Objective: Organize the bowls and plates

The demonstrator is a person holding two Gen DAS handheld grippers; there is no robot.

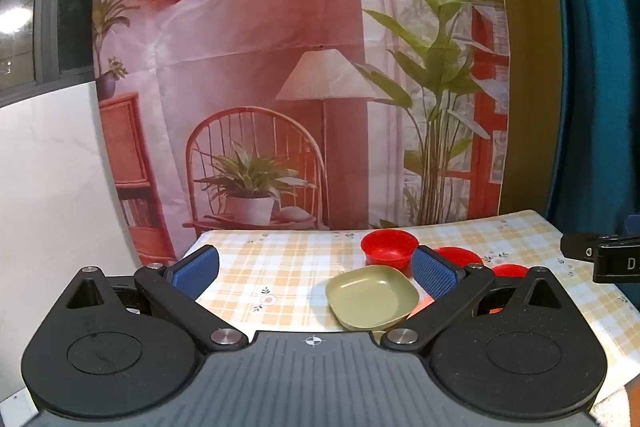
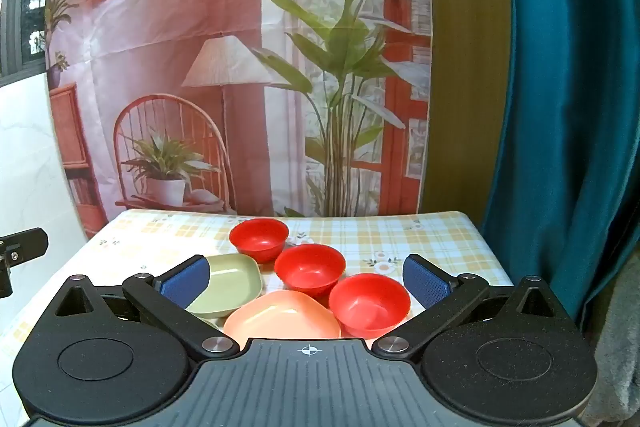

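Three red bowls stand in a diagonal row on the checked tablecloth: a far bowl (image 2: 259,239), a middle bowl (image 2: 310,269) and a near bowl (image 2: 370,301). A green square plate (image 2: 228,285) lies left of them and a salmon square plate (image 2: 282,317) lies nearest. My right gripper (image 2: 306,281) hovers open above them, empty. In the left wrist view the green plate (image 1: 370,297) and the far red bowl (image 1: 388,247) sit right of centre. My left gripper (image 1: 314,267) is open and holds nothing. Its right finger hides part of the other bowls.
The table (image 2: 440,239) ends at a printed fabric backdrop (image 2: 240,67) behind and a teal curtain (image 2: 568,107) on the right. A white wall (image 1: 48,187) is on the left. The other gripper's black edge (image 1: 600,259) shows at the right of the left wrist view.
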